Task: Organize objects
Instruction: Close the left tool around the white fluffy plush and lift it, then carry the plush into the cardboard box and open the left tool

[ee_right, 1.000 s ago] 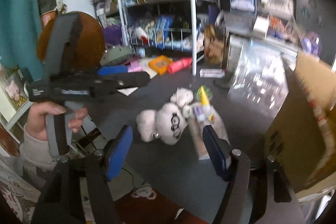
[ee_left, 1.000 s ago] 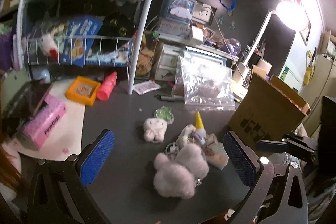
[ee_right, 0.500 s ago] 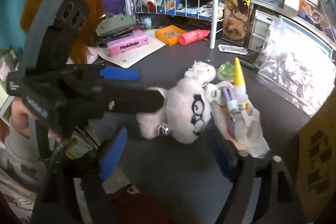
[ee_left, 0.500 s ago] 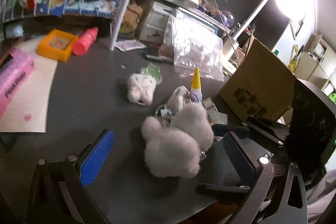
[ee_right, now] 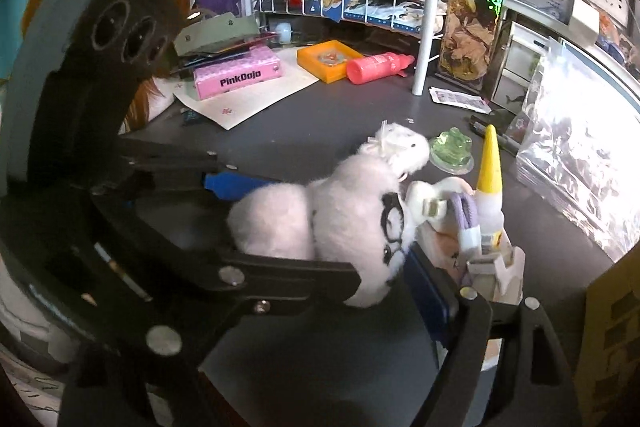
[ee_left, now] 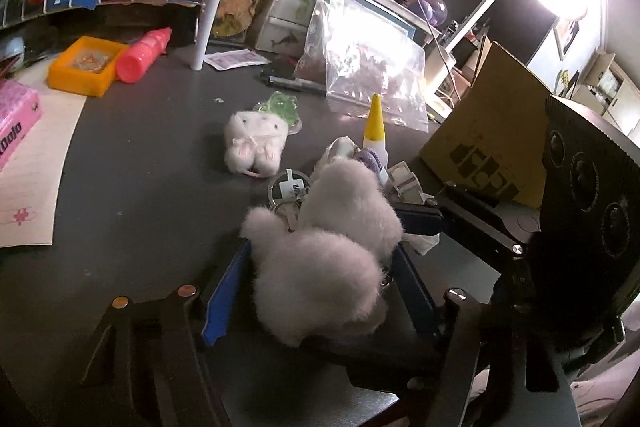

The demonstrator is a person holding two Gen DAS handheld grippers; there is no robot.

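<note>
The left black two-finger gripper with blue pads point(ee_left: 320, 291) sits low at six o'clock in its own view; its two fingers have come close together and squeeze the fluffy pale pink plush toy point(ee_left: 320, 259) from both sides; one blue pad point(ee_left: 224, 299) shows at seven o'clock; the right black two-finger gripper with blue pads point(ee_left: 416, 223) reaches in from three o'clock; in the right view its fingers point(ee_right: 428, 275) stand wide apart, and the left gripper point(ee_right: 240, 187) crosses from nine o'clock.
</note>
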